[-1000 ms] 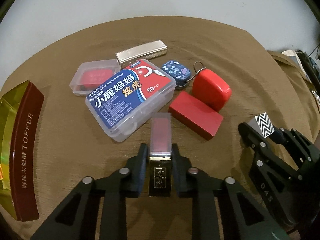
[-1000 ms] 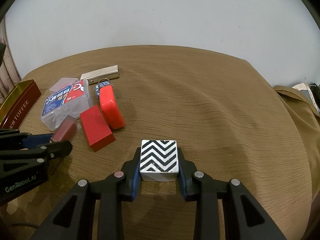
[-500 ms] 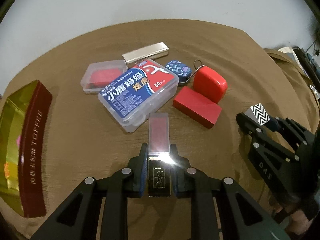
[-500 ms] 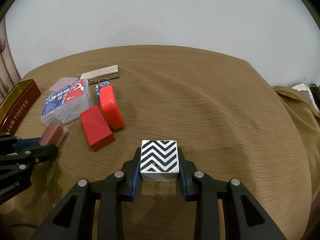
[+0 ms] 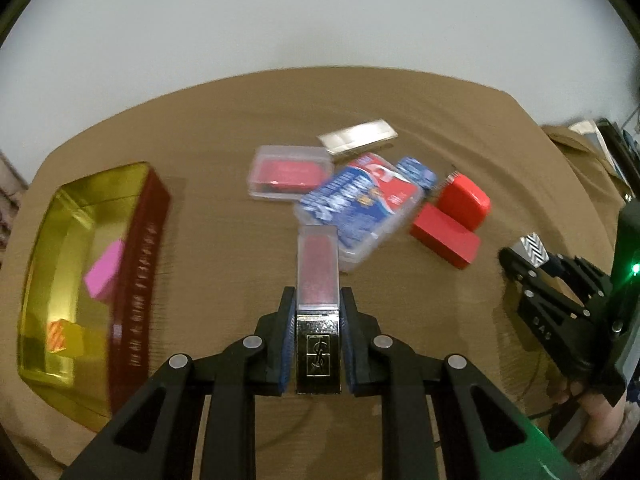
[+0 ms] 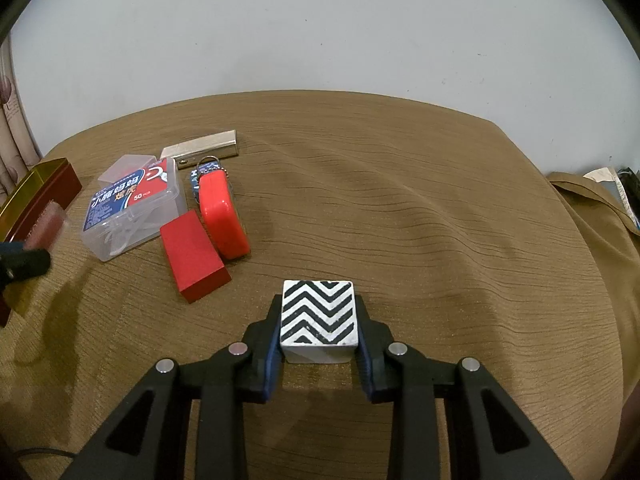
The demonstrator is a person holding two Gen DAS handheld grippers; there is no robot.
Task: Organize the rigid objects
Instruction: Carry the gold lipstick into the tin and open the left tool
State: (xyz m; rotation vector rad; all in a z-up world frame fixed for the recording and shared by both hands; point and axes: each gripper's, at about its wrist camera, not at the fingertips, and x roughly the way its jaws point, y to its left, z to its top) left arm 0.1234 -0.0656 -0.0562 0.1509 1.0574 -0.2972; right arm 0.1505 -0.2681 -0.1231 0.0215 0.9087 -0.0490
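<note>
Lipstick in its clear-capped gold case (image 5: 318,308) sits clamped in your left gripper (image 5: 318,336), gold toffee tin (image 5: 60,280) to its left, likely its destination, while your right gripper (image 6: 319,344) grips the zigzag-patterned white cube (image 6: 318,320).

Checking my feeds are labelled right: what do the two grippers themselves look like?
Both are matte black, angular linkages with silver pivot pins and blue finger pads. The left gripper has no visible markings in its own view. The right gripper shows white lettering, a green body with a lit green LED, and a bare hand behind it.
</note>
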